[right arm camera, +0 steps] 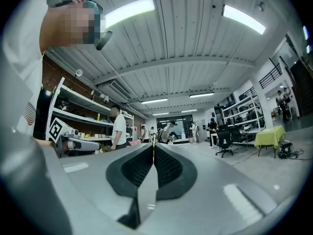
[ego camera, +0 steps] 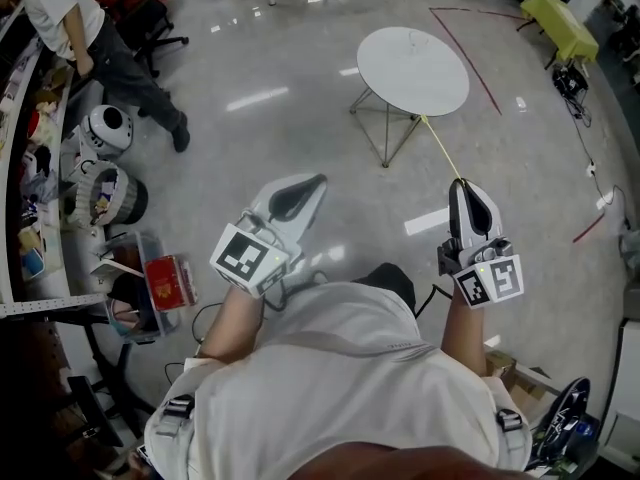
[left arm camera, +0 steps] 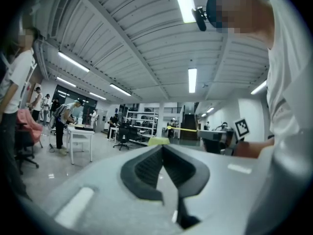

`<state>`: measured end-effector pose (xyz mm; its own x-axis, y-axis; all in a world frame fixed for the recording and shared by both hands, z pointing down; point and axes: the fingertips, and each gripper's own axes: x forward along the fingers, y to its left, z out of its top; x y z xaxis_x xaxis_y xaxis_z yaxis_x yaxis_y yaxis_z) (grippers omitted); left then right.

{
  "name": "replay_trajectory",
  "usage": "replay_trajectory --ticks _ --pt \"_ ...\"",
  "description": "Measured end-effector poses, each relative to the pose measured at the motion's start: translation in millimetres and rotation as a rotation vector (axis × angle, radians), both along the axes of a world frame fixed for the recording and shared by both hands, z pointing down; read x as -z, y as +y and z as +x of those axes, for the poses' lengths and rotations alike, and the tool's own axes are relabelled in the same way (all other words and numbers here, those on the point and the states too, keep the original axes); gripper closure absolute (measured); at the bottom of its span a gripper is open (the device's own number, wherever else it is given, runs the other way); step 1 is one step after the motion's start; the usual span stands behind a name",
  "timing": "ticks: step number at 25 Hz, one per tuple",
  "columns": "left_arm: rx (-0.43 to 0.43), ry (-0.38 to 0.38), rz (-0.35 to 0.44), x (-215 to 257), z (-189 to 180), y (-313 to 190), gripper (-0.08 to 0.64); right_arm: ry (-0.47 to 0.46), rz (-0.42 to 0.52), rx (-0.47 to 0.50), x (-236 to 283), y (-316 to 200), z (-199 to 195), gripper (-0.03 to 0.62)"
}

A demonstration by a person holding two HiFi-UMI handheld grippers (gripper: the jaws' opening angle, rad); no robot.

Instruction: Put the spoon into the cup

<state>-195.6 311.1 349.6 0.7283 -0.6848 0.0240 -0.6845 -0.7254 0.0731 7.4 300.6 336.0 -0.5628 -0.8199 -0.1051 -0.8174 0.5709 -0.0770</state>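
In front of the person's chest, over a glossy grey floor, both grippers point forward and roughly level. The right gripper (ego camera: 461, 184) has its jaws pressed together on the handle end of a thin yellow spoon (ego camera: 440, 148). The spoon sticks straight out beyond the jaw tips toward the wire legs of a round white table (ego camera: 412, 70). In the right gripper view it shows only as a fine yellow line rising from where the dark pads meet (it is seen nearly end-on there). In the left gripper view the spoon (left arm camera: 182, 129) runs sideways in mid-air, with a small rounded end at its far tip. The left gripper (ego camera: 308, 184) has its jaws closed against each other with nothing between them.

The cup cannot be picked out in any view.

Along the left edge of the head view stand the containers. A round striped basket (ego camera: 118, 196) holds a jumble of small things too small to name. Just below it is a clear box (ego camera: 146, 253) with a red packet (ego camera: 168, 280) inside. A standing person (ego camera: 70, 28) leans over the cluttered shelf (ego camera: 25, 118) beside them. A table under a yellow-green cloth (ego camera: 560, 23) sits well apart, at the far right.
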Motion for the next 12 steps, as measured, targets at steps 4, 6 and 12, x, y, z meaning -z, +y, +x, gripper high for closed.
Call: replay_trajectory --ticks 4,6,12 --pt "-0.034 0.005 -0.029 -15 -3 -28 0.558 0.013 -0.032 -0.014 -11 -26 -8 0.583" --pt "-0.037 0.008 -0.032 -17 5 -49 0.558 0.007 -0.036 -0.024 -12 -46 1 0.583" --pt "-0.047 -0.002 -0.02 -14 40 -121 0.558 -0.006 -0.031 -0.029 -16 -119 34 0.583"
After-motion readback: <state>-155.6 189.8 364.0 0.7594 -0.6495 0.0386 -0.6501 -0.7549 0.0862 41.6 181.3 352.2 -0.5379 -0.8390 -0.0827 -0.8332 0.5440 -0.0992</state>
